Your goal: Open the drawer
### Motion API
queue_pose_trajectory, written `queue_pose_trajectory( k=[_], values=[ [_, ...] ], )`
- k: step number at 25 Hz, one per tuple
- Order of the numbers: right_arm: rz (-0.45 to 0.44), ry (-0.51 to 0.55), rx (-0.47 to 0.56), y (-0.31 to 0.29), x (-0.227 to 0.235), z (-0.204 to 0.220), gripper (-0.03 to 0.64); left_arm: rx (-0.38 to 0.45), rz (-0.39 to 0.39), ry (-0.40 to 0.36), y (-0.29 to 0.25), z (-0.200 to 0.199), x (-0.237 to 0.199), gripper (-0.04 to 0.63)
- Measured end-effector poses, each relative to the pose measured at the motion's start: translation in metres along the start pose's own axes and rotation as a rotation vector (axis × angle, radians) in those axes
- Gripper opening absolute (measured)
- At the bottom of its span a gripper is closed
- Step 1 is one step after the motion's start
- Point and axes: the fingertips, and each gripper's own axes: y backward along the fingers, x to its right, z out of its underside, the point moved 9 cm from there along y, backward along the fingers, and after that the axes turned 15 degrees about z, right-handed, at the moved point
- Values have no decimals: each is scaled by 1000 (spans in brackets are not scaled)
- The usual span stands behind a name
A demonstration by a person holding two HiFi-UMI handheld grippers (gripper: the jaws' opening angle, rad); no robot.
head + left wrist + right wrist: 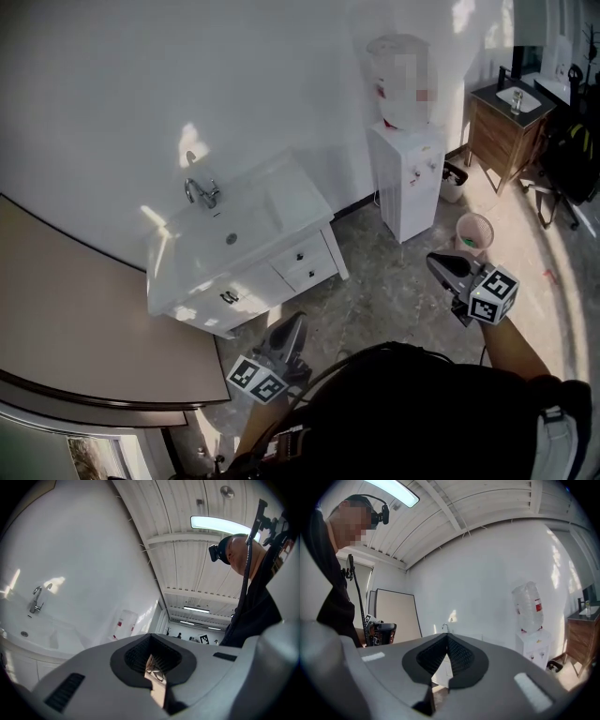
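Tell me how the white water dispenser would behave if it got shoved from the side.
Probably top-heavy: the large bottle sits on top of the tall, narrow water dispenser, so a high shove might tip it. Likely heavy to slide if the bottle holds water; its fill level is unclear.

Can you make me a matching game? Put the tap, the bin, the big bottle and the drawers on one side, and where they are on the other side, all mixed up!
Things
1. tap
2. bin
3. bottle
4. drawers

Places
A. on the floor, right of the cooler
B. under the top of the sink
C. at the sink's back edge
D. on top of the cooler

Pairs: 1-C, 2-A, 3-D, 4-B
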Motion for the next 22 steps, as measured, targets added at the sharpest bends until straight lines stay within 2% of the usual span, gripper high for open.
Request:
queue_pose_trajectory(
  k=[4, 9, 12, 18, 22],
  values=[
    [57, 26, -3, -42, -4, -15, -2, 4, 49, 16, -3, -19, -63, 0],
    [127, 30, 12, -95, -14, -32, -2, -3, 129, 0, -8, -55, -133, 0],
    [131, 38, 18, -136, -24, -44, -2, -12, 158, 14, -10, -71, -173, 0],
    [156, 53, 1, -201, -42, -40, -2, -7, 169, 33, 13, -84, -245, 0],
    [139, 71, -4, -240, -48, -44, -2, 2, 149, 37, 27, -91, -277, 0]
  ],
)
